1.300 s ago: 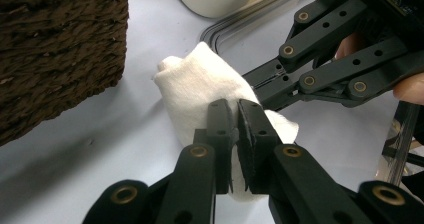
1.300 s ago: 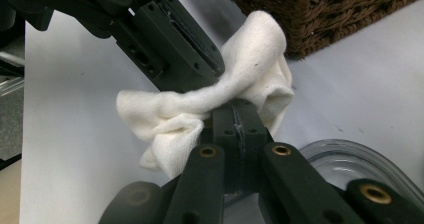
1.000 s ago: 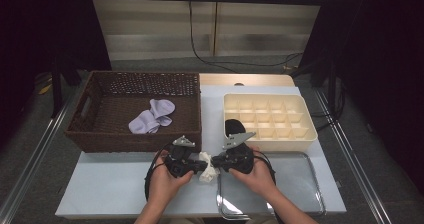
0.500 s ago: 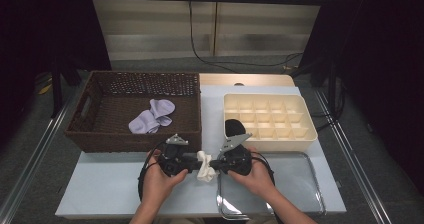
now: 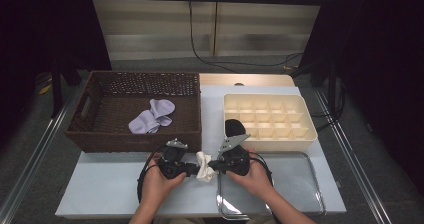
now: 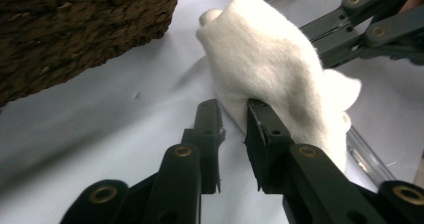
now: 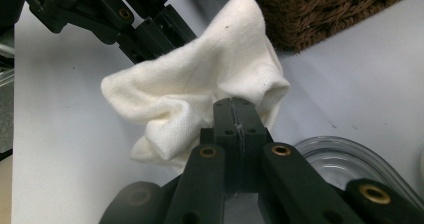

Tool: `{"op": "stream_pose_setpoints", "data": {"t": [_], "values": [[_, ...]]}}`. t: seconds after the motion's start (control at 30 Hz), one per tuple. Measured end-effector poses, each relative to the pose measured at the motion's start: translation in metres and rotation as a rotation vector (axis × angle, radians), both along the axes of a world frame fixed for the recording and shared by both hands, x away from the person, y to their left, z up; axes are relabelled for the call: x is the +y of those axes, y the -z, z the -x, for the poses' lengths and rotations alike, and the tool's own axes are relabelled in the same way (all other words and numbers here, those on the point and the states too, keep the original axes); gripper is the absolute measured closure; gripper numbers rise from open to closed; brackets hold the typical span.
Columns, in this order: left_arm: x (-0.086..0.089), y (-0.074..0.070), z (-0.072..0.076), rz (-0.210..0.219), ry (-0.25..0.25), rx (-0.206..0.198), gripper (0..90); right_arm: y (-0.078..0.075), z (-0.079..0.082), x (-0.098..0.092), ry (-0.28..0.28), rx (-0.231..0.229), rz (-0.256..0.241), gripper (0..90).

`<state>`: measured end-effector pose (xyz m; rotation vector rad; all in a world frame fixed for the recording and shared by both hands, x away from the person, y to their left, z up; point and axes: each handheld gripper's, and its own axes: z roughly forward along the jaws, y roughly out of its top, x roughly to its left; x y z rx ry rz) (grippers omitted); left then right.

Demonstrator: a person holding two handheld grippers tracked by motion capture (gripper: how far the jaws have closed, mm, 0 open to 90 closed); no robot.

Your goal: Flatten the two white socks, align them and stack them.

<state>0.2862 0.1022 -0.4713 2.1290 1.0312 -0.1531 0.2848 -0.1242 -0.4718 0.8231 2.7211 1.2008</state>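
No lettering, label, brand mark or number can be read anywhere — not on the wicker basket (image 5: 95,129) at the desk's left rear, not on the cream compartment tray (image 5: 310,134) at its right rear, and not on the white sock (image 6: 270,69) or the black jaws — only bare brass rivets there.

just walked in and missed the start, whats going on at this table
A person is working a white sock between two hand-held grippers at the near edge of the table. The right gripper is clamped shut on a fold of it. The left gripper has its jaws parted, one jaw against the fabric. Beyond them are a wicker basket holding a lilac sock and a cream divided tray with something black in one compartment.
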Motion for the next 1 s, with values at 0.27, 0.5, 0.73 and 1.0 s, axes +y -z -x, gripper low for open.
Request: {"op": "stream_pose_setpoints", "data": {"t": [0.27,0.5,0.73,1.0], "values": [[-0.011,-0.013,0.006,0.044,0.022,-0.047,78.6,0.002,-0.001,-0.002,0.006,0.01,-0.013,90.0],[-0.013,-0.021,0.007,0.065,0.014,-0.127,75.8,0.004,0.001,-0.002,0.017,0.002,-0.027,90.0],[-0.019,-0.013,0.004,0.065,0.04,-0.137,75.3,0.003,0.001,-0.004,0.011,-0.004,-0.02,90.0],[-0.024,-0.009,0.006,0.029,0.065,-0.179,75.3,-0.003,-0.005,-0.016,0.06,0.009,-0.019,84.8]]}}
